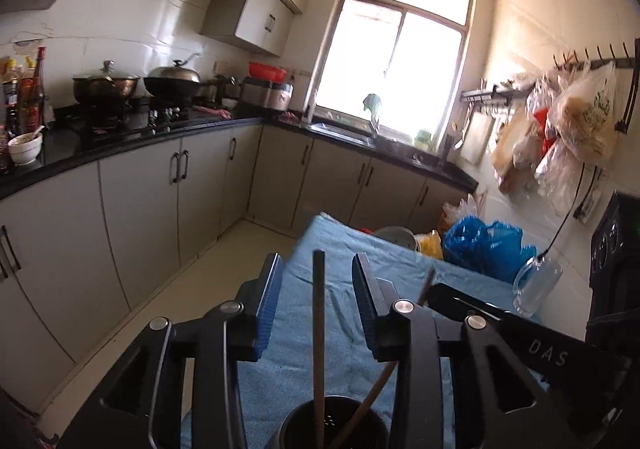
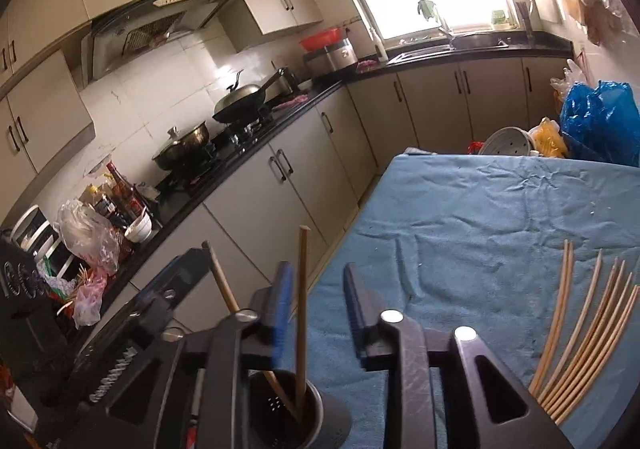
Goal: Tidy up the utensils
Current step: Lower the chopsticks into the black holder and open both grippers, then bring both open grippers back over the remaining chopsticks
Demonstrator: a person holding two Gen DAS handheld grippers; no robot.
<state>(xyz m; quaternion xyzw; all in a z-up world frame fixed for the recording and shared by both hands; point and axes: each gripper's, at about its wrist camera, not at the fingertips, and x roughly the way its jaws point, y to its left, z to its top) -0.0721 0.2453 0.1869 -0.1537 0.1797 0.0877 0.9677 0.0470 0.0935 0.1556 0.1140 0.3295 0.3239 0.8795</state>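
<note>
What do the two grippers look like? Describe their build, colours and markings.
Both are black plastic. The left gripper has two flat fingers faced with ribbed blue pads, round silver pivot pins on the linkage arms, and cut-out openings in the body. The right gripper is the same build; from the left view, white letters "DAS" show on its side. No cables, hands or sleeves show.

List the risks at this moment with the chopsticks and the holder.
1. The upright chopstick stands between the open left tongs; a sideways move may knock it or tip the holder.
2. The leaning chopstick sits close to both tongs and could be snagged.
3. The loose chopsticks lie near the cloth's edge.
</note>
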